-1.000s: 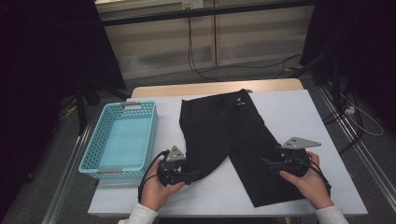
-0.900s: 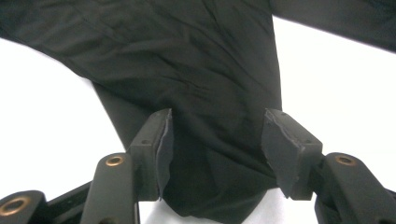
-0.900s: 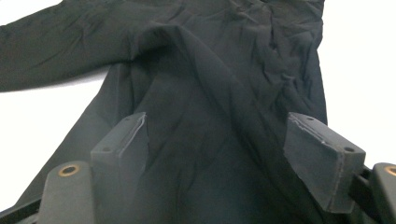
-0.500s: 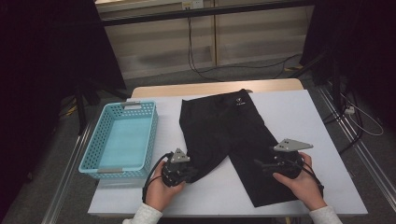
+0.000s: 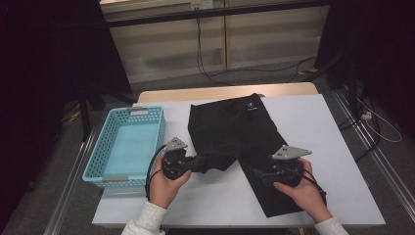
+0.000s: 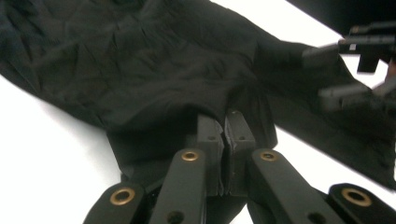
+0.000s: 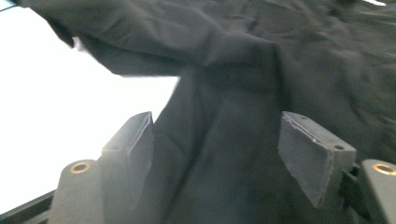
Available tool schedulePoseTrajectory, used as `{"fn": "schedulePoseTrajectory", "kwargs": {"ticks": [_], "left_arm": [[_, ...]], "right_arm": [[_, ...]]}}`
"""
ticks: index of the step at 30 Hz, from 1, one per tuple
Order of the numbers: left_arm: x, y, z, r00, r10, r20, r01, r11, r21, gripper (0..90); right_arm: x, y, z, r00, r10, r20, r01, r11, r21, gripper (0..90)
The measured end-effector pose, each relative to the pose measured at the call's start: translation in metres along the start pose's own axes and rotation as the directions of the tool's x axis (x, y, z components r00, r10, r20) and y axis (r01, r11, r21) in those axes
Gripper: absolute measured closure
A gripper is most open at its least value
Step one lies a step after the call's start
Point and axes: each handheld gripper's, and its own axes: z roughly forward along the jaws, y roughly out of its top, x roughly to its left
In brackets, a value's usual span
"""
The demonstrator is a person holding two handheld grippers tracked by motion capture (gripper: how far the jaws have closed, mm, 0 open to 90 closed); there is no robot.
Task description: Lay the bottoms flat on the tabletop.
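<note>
Black shorts (image 5: pixel 230 132) lie flat on the white table (image 5: pixel 318 127), waistband at the far side. My left gripper (image 5: pixel 203 163) is shut on the hem of the left leg, which bunches at its tips. In the left gripper view the pads (image 6: pixel 211 130) pinch a fold of the black cloth (image 6: pixel 140 60). My right gripper (image 5: pixel 257 174) lies over the right leg, open. In the right gripper view its jaws (image 7: pixel 217 135) have just been closing, with the dark cloth (image 7: pixel 261 46) lying between the pads untouched.
A light blue mesh basket (image 5: pixel 100 142) stands at the table's left edge, close to my left hand. White tabletop (image 7: pixel 56 102) shows left of the right leg. The other gripper (image 6: pixel 336 70) shows at the right of the left gripper view. Cables run over the floor behind.
The left gripper's jaws shut on the left leg's hem and rose a little with it. The right hand slid left along the right leg, and its jaws narrowed.
</note>
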Motion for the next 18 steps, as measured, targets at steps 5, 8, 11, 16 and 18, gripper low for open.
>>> {"fn": "schedulePoseTrajectory", "kwargs": {"ticks": [5,8,11,16,18], "left_arm": [[0.011,0.011,0.005,0.999,0.007,-0.044,-0.008,0.9999,-0.01,86.5],[0.025,0.01,0.017,0.9973,-0.019,-0.071,0.019,0.9998,-0.004,84.5],[0.031,0.006,0.024,0.9948,-0.026,-0.098,0.025,0.9996,-0.011,83.3],[0.044,-0.004,0.037,0.987,-0.025,-0.159,0.029,0.9993,0.024,70.9],[0.046,-0.006,0.039,0.9862,-0.035,-0.162,0.04,0.999,0.023,60.0]], "right_arm": [[0.012,0.006,0.012,0.9989,-0.036,-0.031,0.036,0.999,0.012,30.1],[0.016,0.008,0.018,0.9979,-0.046,-0.045,0.046,0.999,0.016,30.2],[0.018,0.01,0.019,0.9975,-0.048,-0.052,0.049,0.999,0.011,30.3],[0.021,0.011,0.021,0.9961,-0.058,-0.066,0.059,0.998,0.009,31.8],[0.022,0.011,0.022,0.9961,-0.056,-0.068,0.056,0.998,0.011,31.7]]}}
